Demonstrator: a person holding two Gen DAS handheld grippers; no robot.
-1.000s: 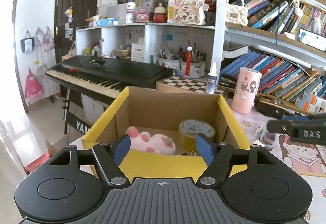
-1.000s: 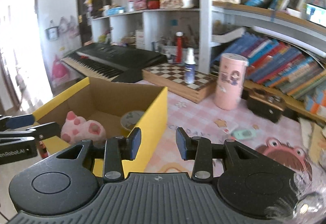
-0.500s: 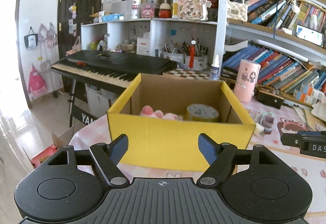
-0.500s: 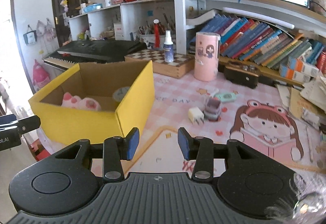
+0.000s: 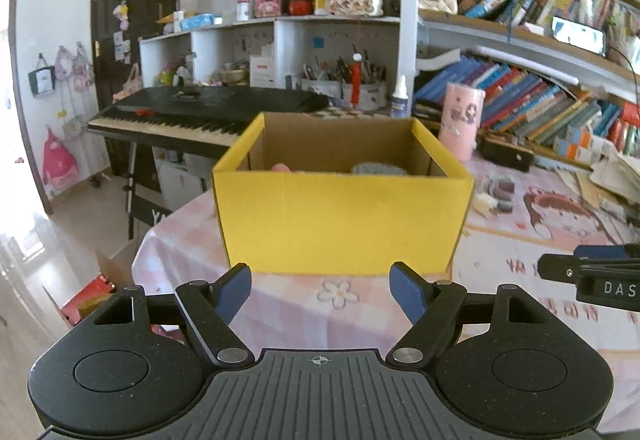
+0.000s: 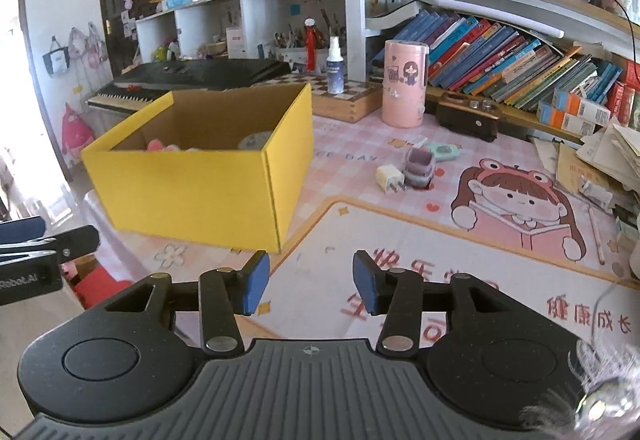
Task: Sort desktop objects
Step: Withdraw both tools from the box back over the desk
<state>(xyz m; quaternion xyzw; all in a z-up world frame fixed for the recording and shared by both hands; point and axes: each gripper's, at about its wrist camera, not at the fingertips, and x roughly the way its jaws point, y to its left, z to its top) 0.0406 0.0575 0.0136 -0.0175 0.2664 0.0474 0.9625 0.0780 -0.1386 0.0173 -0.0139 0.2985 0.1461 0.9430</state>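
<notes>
Bottom of frame: left gripper point(image 5: 320, 290) wide, empty; right gripper point(image 6: 306, 282) narrow, opening, empty. Mid-frame right: white charger point(image 6: 390, 179) touches lilac item point(image 6: 420, 165); risk of grabbing both. Yellow box point(image 6: 208, 180) left.

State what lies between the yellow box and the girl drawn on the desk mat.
In the right wrist view, a white charger, a small purple container and a mint gadget lie between the box and the girl.
</notes>
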